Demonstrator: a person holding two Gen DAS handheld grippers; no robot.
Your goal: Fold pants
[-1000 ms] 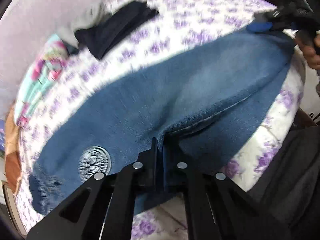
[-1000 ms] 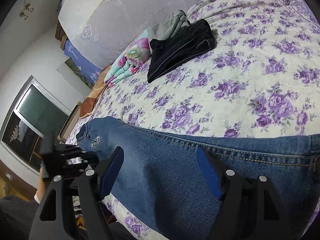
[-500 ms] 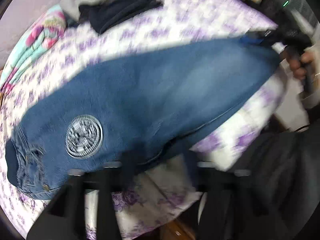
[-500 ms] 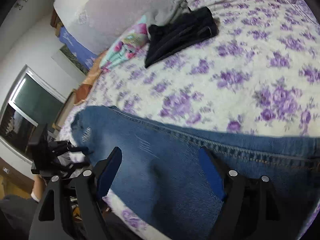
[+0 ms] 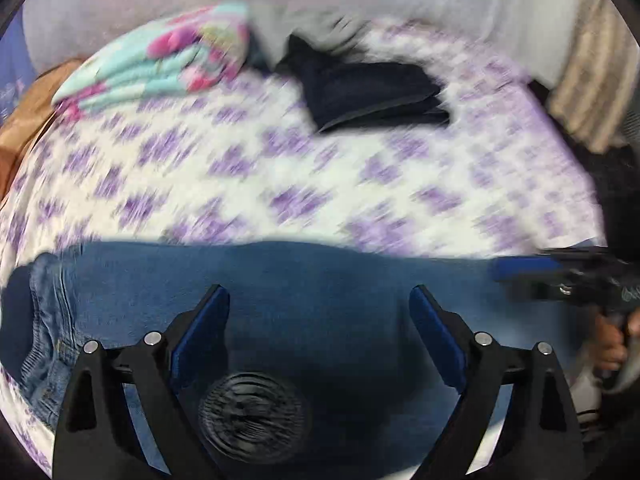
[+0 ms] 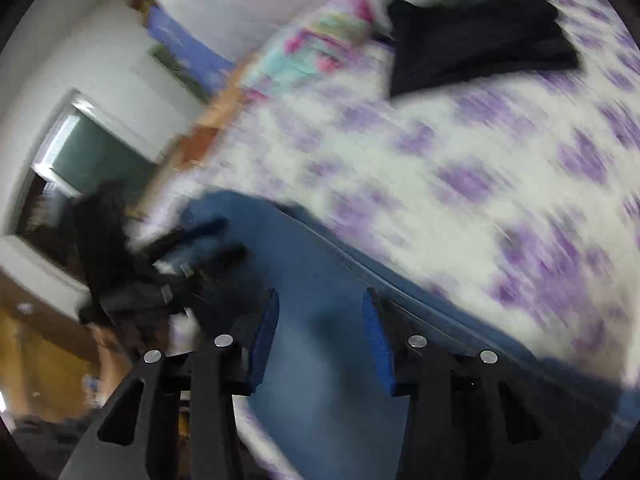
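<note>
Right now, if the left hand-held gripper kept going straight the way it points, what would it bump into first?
Most likely the blue jeans. The left hand-held gripper is open, angled down over the denim on the flowered bedspread; blur hides the gap.

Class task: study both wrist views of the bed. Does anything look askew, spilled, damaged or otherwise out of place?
Nothing looks damaged or spilled. The blue denim jeans lie flat along the near edge of the purple-flowered bedspread; folded dark clothes sit beyond. Motion blur hides fine detail.
</note>
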